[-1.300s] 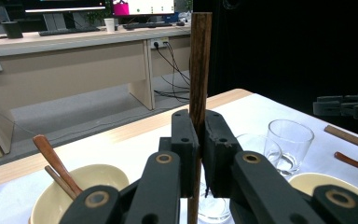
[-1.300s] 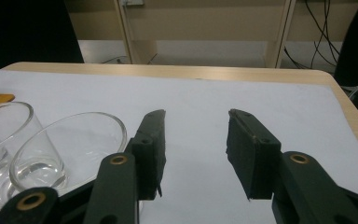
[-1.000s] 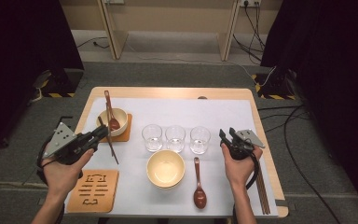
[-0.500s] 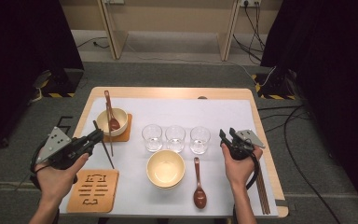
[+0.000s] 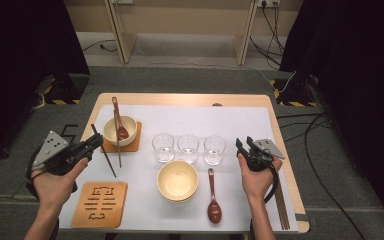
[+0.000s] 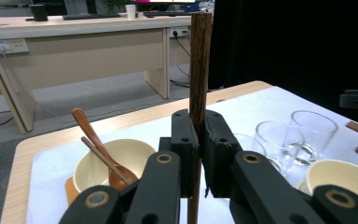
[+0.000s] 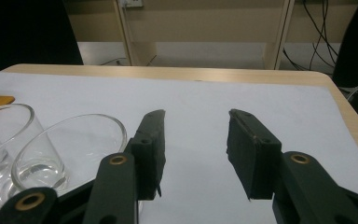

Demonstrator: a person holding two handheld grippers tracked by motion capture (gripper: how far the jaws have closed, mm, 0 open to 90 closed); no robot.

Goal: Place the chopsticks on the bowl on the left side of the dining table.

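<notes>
Left tool (image 5: 96, 142) has drawn its clamped chopsticks (image 5: 105, 153) back from the bowl (image 5: 120, 130); right tool (image 5: 244, 145) waits wide open.

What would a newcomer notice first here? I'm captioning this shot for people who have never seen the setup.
The left gripper at the table's left edge, clamping dark chopsticks. Next, three empty glasses in a row mid-table, a cream bowl in front of them. The right gripper hovers open at the right.
</notes>
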